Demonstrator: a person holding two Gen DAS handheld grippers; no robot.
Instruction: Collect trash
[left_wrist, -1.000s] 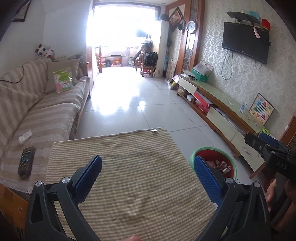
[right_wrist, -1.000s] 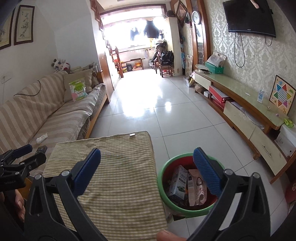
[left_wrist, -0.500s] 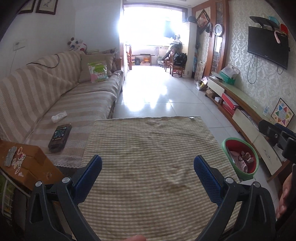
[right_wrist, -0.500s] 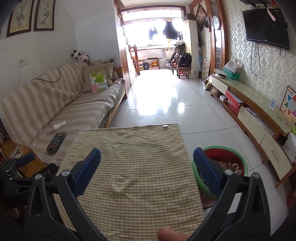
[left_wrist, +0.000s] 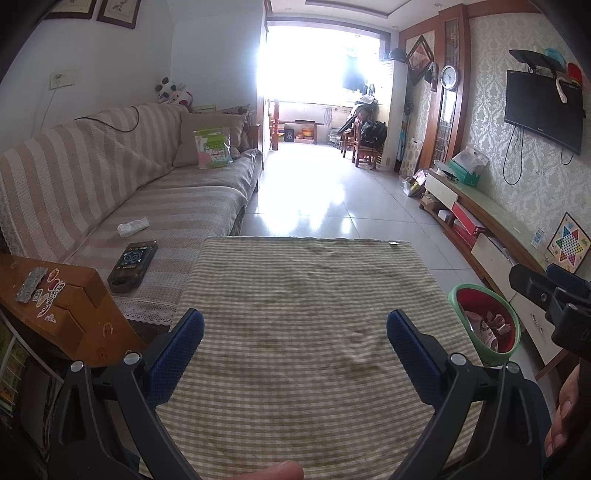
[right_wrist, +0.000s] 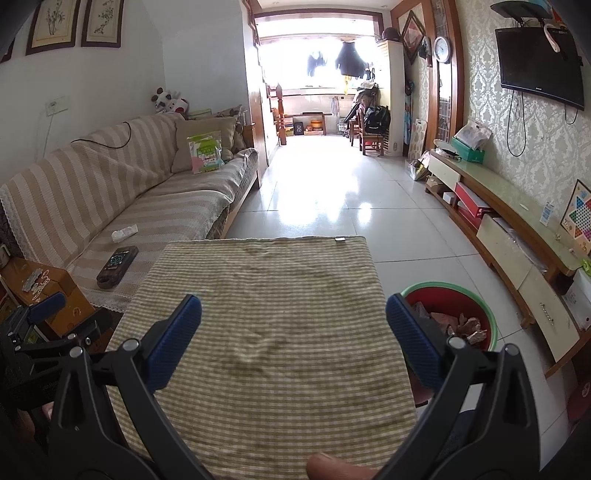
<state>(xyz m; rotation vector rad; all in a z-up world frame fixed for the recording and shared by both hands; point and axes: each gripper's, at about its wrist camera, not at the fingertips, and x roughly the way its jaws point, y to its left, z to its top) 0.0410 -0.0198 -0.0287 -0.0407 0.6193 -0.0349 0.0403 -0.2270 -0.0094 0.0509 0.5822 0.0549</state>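
Checked cloth under both spread tools, bin right, sofa left

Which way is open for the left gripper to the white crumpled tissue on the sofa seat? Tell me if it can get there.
Probably yes. The left gripper is open and empty over the checked tablecloth; the tissue lies uncovered on the sofa to its left, beyond the remote. Nothing stands between, though it is some way off.
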